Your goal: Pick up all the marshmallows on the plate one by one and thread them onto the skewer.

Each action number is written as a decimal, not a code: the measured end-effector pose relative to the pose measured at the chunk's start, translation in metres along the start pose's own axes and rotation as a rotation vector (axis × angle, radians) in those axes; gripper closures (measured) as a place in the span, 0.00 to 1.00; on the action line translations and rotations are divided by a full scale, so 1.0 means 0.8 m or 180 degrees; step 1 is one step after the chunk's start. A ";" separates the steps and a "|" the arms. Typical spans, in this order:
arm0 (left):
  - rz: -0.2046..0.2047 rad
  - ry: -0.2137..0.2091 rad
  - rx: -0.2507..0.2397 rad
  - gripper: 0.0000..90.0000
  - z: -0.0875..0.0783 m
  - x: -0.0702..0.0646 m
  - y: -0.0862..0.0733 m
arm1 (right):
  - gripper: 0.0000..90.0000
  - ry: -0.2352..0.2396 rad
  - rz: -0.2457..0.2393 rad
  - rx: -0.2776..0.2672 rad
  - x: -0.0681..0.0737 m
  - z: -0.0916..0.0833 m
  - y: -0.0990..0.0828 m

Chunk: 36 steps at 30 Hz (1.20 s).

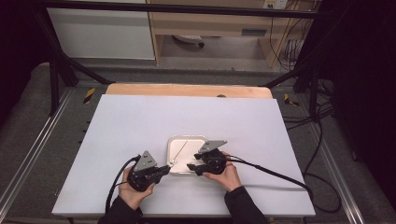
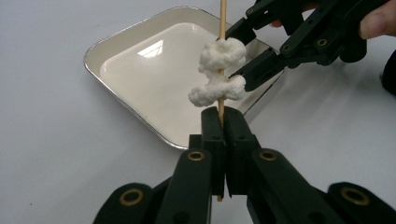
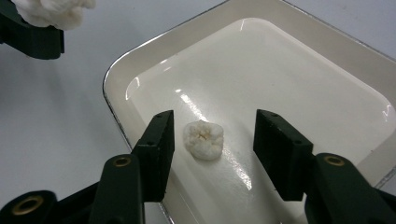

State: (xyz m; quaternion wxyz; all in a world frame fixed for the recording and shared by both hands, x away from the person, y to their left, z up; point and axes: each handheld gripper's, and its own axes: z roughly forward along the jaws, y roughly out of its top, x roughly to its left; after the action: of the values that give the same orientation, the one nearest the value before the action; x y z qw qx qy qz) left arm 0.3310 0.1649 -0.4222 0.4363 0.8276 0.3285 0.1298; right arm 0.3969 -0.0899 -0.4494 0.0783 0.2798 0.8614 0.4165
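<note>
Left black two-jaw gripper (image 2: 219, 126): jaws pressed together on a thin wooden skewer (image 2: 222, 18), pinching its lower end. Skewer runs up and away from the jaws. Two white fluffy lumps, marshmallow-like, are threaded on it, one above the other: upper lump (image 2: 223, 52), lower lump (image 2: 217, 90) just above the jaw tips.

Right black two-jaw gripper (image 3: 212, 135): jaws spread wide, gripping nothing. Between them, not touching either, sits one loose white lump (image 3: 203, 139) on the floor of a shallow cream rectangular tray with a metal rim (image 3: 112, 74). Lump surface is crumpled and rough, with a small dimple on top.

Count: three white lumps total, two on the skewer, one in the tray. One skewer, one tray, two grippers.

From above, the tray (image 1: 173, 140) lies on a white tabletop sheet (image 1: 140, 121), near the front edge, between the two hands. Left hand (image 1: 133, 189) and left gripper (image 1: 163, 171) are at the tray's front-left corner; right hand (image 1: 227, 175) and right gripper (image 1: 192, 168) at its front-right side. Skewer (image 1: 181, 150) slants across the tray.

No readable writing or brand marks on tray or grippers. The labels on the furniture behind are too small to read.
</note>
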 end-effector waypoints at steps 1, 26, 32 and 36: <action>0.0000 0.0000 0.0005 0.98 0.000 0.000 0.000 | 0.56 -0.0009 -0.0016 0.0018 0.000 0.002 0.000; 0.0006 -0.0009 0.0015 0.98 0.001 -0.001 0.000 | 0.80 0.0053 -0.0041 -0.0090 0.002 -0.004 0.006; 0.0019 -0.0012 0.0009 0.98 0.000 -0.002 0.000 | 0.80 0.0144 0.0128 -0.0276 -0.001 -0.029 0.017; 0.0024 -0.0026 0.0002 0.98 0.000 -0.003 0.000 | 0.80 0.0245 0.0293 -0.0450 -0.006 -0.047 0.019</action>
State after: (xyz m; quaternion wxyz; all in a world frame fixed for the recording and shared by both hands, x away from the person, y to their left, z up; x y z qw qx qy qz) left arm 0.3289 0.1631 -0.4220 0.4369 0.8295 0.3236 0.1280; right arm 0.3934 -0.1101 -0.4138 0.0454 0.2966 0.8185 0.4900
